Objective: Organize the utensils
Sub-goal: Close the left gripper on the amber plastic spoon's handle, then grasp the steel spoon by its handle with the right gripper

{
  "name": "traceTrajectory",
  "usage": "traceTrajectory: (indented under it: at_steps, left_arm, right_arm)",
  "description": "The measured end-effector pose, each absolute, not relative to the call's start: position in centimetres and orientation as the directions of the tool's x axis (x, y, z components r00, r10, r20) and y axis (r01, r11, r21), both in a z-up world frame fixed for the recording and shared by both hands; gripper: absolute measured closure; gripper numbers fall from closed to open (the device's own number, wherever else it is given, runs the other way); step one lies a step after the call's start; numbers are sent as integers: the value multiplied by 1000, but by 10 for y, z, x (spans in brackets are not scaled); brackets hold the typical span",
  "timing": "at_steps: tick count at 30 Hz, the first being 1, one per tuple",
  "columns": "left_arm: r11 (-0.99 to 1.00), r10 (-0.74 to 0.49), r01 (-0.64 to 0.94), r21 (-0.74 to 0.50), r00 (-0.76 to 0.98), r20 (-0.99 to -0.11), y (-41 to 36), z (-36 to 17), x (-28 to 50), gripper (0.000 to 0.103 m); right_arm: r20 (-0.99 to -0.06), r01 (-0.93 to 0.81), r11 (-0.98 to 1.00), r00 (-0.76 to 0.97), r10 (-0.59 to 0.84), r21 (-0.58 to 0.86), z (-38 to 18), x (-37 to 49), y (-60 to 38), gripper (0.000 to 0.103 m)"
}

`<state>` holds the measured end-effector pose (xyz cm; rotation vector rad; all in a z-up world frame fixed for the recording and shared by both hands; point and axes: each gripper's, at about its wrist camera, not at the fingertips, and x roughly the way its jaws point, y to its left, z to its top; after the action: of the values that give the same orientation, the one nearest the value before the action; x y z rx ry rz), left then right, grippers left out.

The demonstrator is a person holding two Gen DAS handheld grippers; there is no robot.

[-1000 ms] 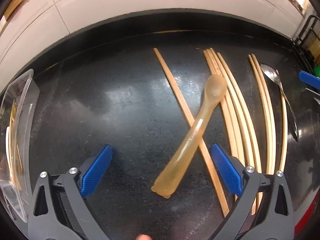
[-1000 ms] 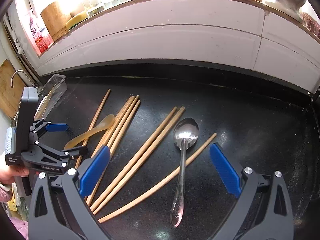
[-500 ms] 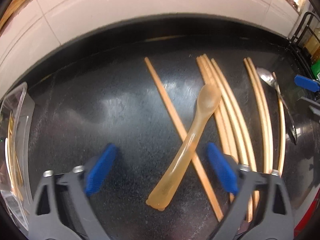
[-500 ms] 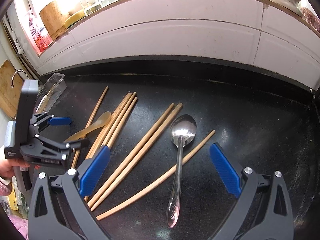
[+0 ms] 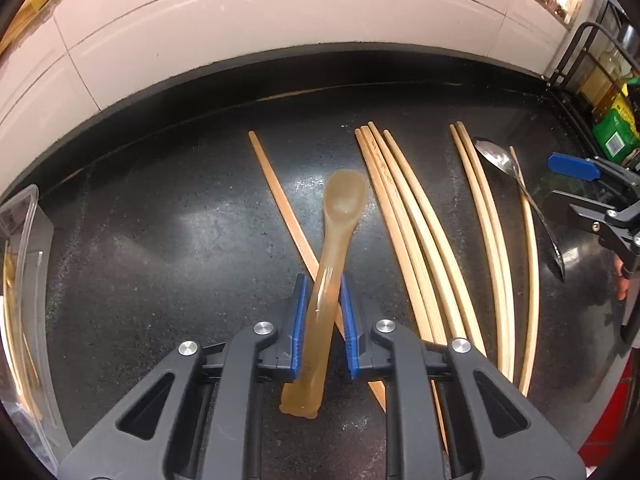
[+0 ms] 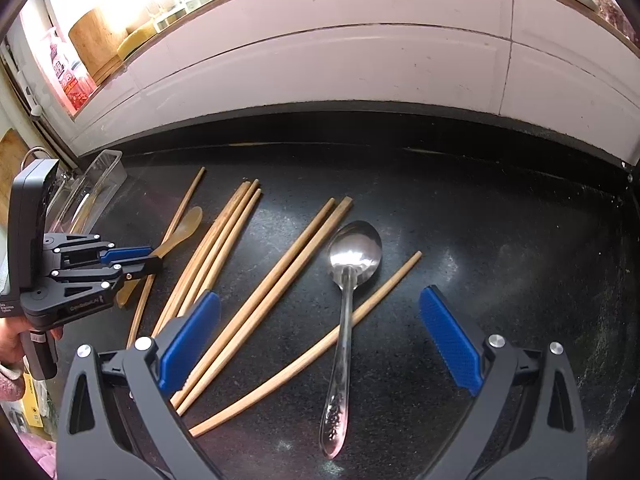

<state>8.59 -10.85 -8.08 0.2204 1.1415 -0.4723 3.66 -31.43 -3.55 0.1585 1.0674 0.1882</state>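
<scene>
An amber translucent spoon (image 5: pixel 344 200) lies across a single wooden chopstick (image 5: pixel 276 192) on the black counter (image 5: pixel 160 240). My left gripper (image 5: pixel 323 284) is closing, and its blue pads press both sides of the spoon's handle. Several more chopsticks (image 5: pixel 404 208) lie to the right of it. A metal spoon (image 6: pixel 354 248) rests over one chopstick (image 6: pixel 384 284), with its handle between the wide-open fingers of my right gripper (image 6: pixel 320 296), which touches nothing. In the right wrist view the left gripper (image 6: pixel 132 260) is at the far left, held by a hand.
A clear plastic container (image 5: pixel 24 240) with chopsticks inside stands at the counter's left end. A white tiled wall (image 6: pixel 320 72) runs along the back. A black wire rack (image 5: pixel 580 52) with a green package stands at the right.
The left gripper's jaws have gone from wide open to closed on the amber spoon's handle, and the spoon has swung more upright in its view. The right gripper has stayed open and in place.
</scene>
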Motion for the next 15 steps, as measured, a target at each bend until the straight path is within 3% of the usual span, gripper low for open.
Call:
traceTrajectory:
  at_steps: [15]
  left_arm:
    - [877,-281,474,-81,369,-886,-111,-63,80,91]
  right_arm:
    - [-877,-59,962,399,269,268,-56,51,-317,8]
